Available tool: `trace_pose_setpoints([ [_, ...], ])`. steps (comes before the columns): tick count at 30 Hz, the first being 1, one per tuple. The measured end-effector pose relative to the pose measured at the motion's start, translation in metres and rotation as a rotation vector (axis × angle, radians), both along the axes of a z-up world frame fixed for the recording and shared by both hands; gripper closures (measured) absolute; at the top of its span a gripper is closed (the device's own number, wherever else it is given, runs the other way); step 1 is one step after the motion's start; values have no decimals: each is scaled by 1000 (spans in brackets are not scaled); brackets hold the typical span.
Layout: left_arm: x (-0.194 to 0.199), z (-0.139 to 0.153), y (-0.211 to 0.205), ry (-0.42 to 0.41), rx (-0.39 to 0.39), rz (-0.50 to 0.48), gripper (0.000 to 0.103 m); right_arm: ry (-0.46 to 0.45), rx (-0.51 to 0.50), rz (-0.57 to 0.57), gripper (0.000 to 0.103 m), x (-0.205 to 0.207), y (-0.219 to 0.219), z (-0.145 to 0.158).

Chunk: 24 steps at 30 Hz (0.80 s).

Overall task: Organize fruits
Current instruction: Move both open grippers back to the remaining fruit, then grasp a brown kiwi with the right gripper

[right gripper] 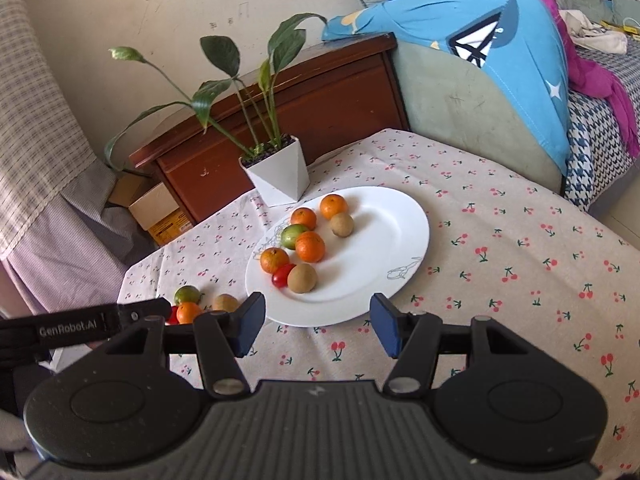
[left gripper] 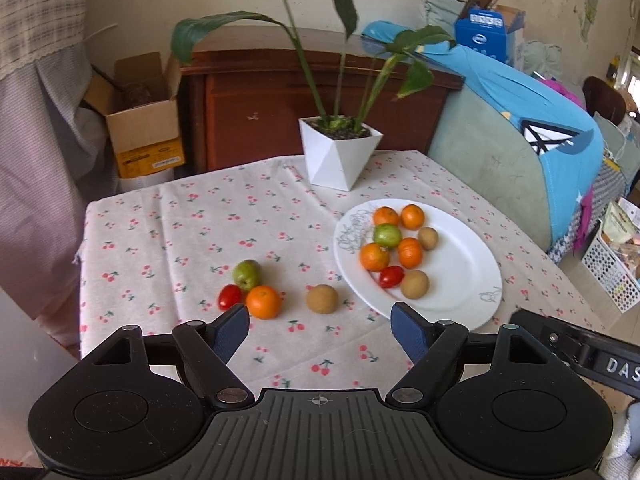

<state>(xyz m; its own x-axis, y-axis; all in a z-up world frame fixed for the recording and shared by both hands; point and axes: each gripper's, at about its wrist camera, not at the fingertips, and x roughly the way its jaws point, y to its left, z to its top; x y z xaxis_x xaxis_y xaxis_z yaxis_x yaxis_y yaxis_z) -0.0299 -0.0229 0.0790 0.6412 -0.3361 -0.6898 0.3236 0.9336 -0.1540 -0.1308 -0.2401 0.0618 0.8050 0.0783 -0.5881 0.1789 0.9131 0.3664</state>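
Observation:
A white oval plate (left gripper: 464, 276) (right gripper: 384, 236) on the cherry-print cloth holds several fruits: oranges, a green fruit, a red tomato and brown kiwis. Loose on the cloth to its left lie a green fruit (left gripper: 247, 273) (right gripper: 187, 294), a red tomato (left gripper: 229, 297), an orange (left gripper: 263, 302) (right gripper: 188, 313) and a brown kiwi (left gripper: 322, 299) (right gripper: 225, 303). My left gripper (left gripper: 320, 330) hovers open just short of the loose kiwi, nothing between its fingers. My right gripper (right gripper: 318, 326) stands open and empty over the plate's near rim.
A white pot with a leafy plant (left gripper: 339, 158) (right gripper: 280, 174) stands at the cloth's far edge. Behind it are a wooden cabinet (left gripper: 280, 108), a cardboard box (left gripper: 140, 120) and a chair draped in blue cloth (left gripper: 532, 120). The table's edge drops off at left.

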Motion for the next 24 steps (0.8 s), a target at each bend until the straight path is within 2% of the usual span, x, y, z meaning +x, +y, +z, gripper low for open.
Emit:
trace_pose_setpoints([
  [3,11,0,26,24,-10,83,24,0,-4,50,44,2,11,-4],
  [7,21,-3,50,18,7,141,24,8,7,112,44,9,23,-11],
  [15,40,-23,64,36,47,169,25,37,-29,257,46,47,52,-26],
  [19,44,-35,65,63,35,154,26,29,-109,306,53,67,66,-32],
  [24,50,-43,61,79,26,151,27,25,-138,332,58,90,71,-39],
])
